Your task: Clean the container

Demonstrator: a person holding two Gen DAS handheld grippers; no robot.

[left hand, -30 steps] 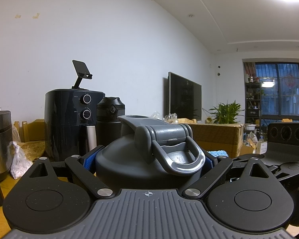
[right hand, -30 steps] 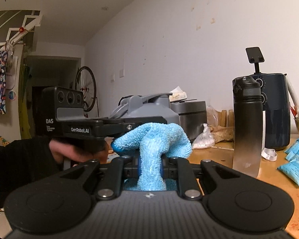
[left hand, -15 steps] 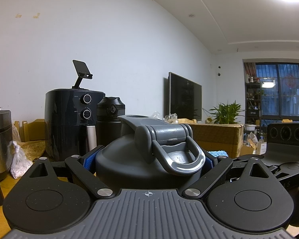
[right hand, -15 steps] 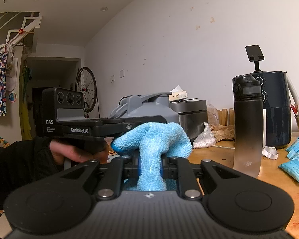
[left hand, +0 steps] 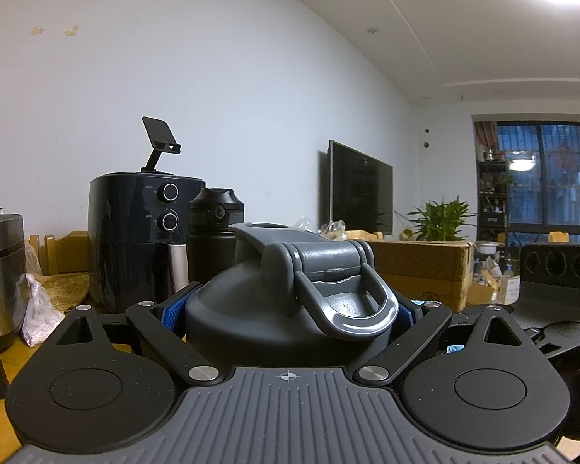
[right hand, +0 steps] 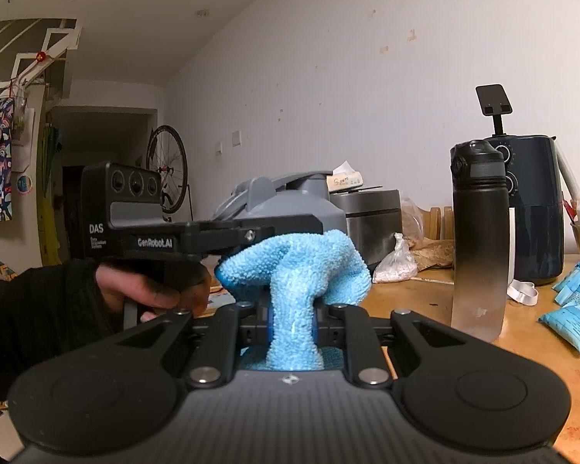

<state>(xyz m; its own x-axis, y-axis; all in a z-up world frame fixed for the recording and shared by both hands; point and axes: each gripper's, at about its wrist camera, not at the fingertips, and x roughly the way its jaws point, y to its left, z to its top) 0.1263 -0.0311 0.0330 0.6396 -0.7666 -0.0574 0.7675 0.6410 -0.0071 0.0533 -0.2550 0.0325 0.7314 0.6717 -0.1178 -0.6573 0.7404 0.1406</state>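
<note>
Nothing is shifting since a moment ago: my left gripper (left hand: 290,309) is still clamping the grey shaker bottle (left hand: 274,317), upright between its fingers. My right gripper (right hand: 292,324) is pinching the blue microfibre cloth (right hand: 297,266) beside the bottle; wiping is pausing.

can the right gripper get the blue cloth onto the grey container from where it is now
Probably yes. The right gripper is shut on the blue cloth, whose bunched end sits right beside the grey container; the left gripper clamps the container.
</note>
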